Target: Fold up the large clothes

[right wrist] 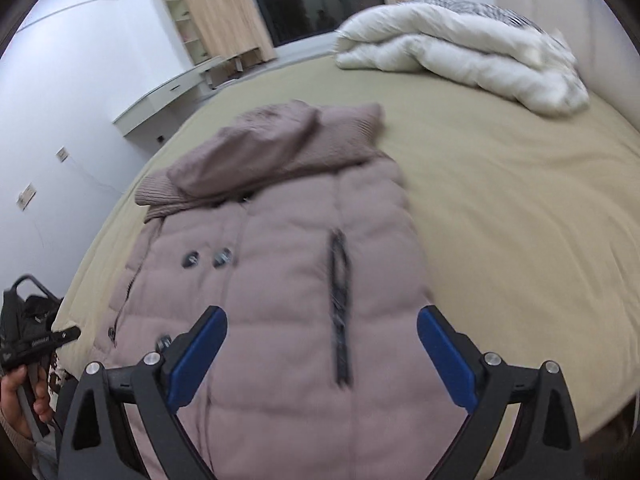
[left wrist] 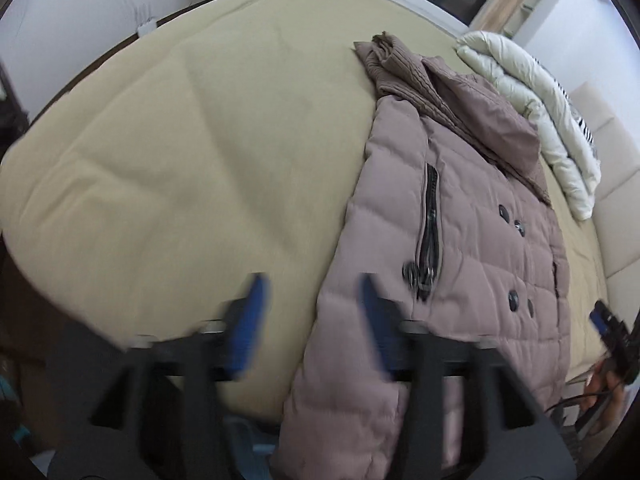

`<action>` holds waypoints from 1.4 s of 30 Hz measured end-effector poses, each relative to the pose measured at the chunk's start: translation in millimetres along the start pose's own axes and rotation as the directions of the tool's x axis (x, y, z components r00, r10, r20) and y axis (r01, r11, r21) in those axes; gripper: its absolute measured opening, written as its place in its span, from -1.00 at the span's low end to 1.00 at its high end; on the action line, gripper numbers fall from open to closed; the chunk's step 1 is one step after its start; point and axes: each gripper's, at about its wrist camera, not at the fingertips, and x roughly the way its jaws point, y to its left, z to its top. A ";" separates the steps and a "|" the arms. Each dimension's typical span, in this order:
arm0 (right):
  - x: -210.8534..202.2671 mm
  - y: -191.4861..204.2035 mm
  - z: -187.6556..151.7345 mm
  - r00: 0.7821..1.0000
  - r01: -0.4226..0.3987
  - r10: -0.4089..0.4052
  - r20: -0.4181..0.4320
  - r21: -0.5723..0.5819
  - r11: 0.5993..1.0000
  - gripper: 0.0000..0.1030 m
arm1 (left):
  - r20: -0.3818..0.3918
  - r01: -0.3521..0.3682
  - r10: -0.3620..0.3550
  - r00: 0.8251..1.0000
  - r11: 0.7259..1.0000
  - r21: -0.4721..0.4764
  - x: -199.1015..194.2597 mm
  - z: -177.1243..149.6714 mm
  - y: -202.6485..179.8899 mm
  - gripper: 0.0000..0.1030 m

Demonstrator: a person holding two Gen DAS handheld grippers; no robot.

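A mauve quilted down coat [left wrist: 460, 240] lies flat on the tan bed [left wrist: 180, 160], front up, with dark buttons, a black zip pocket and a ribbed knit collar at the far end. Its sleeves look folded in. My left gripper [left wrist: 312, 308] is open and empty over the coat's left hem edge. The coat also shows in the right wrist view [right wrist: 288, 272]. My right gripper [right wrist: 320, 344] is open and empty above the coat's lower part. The other gripper shows at the frame edges [left wrist: 612, 332] [right wrist: 36, 344].
A rolled white duvet [right wrist: 460, 52] lies at the head of the bed [right wrist: 520, 220], beside the coat's collar end. A padded headboard [left wrist: 616, 184] stands behind it. A white desk [right wrist: 160, 100] and wooden shelves stand by the wall.
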 end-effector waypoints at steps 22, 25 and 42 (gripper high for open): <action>-7.5 -96.8 -87.9 0.932 -0.142 0.206 -0.296 0.226 0.964 0.76 | -0.258 0.145 -0.124 0.958 0.987 0.062 37.8 -83.9 15.5 0.44; -3.3 -97.7 -94.2 0.918 -0.166 0.235 -0.320 0.227 0.960 0.70 | -0.288 0.164 -0.143 0.947 0.985 0.050 41.8 -83.2 21.0 0.44; 7.2 -83.6 -96.7 0.867 -0.217 0.258 -0.427 0.144 0.966 0.25 | -0.368 0.236 -0.207 0.907 0.971 0.035 55.9 -86.0 6.8 -0.06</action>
